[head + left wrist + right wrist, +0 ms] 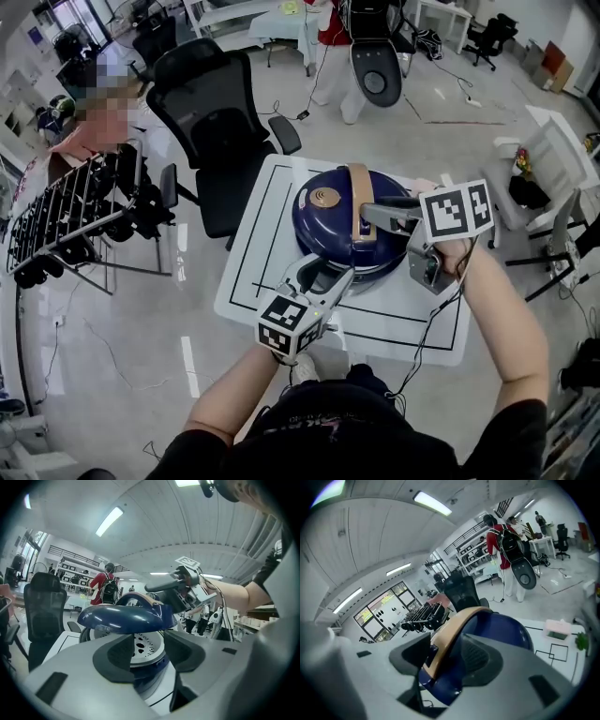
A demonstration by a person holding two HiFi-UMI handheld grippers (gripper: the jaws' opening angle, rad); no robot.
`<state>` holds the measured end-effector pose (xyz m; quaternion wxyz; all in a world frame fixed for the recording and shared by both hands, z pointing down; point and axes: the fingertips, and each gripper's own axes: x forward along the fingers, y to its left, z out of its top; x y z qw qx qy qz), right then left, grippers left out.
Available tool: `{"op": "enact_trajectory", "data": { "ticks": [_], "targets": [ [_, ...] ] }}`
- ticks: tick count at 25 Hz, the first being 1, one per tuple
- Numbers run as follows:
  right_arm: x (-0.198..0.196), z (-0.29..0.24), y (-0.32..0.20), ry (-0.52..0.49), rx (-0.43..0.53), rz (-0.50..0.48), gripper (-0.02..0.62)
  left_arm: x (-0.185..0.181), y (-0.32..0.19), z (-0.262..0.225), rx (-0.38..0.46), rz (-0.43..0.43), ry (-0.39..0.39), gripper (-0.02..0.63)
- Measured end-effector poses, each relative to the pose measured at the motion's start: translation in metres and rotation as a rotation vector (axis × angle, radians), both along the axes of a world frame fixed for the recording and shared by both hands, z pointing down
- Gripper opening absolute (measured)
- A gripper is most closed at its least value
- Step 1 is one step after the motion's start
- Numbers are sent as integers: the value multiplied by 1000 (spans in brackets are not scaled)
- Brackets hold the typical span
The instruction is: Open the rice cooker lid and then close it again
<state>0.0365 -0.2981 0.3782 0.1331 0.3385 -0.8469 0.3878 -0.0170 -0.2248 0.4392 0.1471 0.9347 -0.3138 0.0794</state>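
Observation:
A dark blue rice cooker [323, 225] stands on the white table [248, 272]. A tan handle [357, 192] arches over its lid. My right gripper [367, 217] reaches in from the right and is shut on that handle [450, 634], which fills the gap between its pads. In the left gripper view the lid [122, 616] is lifted a little at the front, and a perforated inner plate [143, 648] shows under it. My left gripper [325, 278] sits at the cooker's front, half open. Its pads [110, 656] flank the front rim; no squeeze on it shows.
A black office chair [220, 122] stands just behind the table. A rack of dark items [75, 216] is at the left, with a seated person beside it. A white cart [553, 159] is at the right. A person in red [333, 28] stands far back.

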Motion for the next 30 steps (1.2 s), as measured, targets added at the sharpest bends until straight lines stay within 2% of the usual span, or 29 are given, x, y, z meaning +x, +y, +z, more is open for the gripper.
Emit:
{"op": "enact_trajectory", "data": {
  "ticks": [5,15,23,30],
  "targets": [
    [-9,8,-2,51,-58,-33,197,-1,2,5,-9,-3,-13,199],
    [-9,15,-1,-37,-97,13,140,-6,11,20,-29,-5,-35,209],
    [-10,26,4,-80,-111,34,138,-15,28,33,-46,8,-53,210],
    [-8,44,11,-78,-131,44,138,-23,35,25,-31,2,-27,210]
  ]
}}
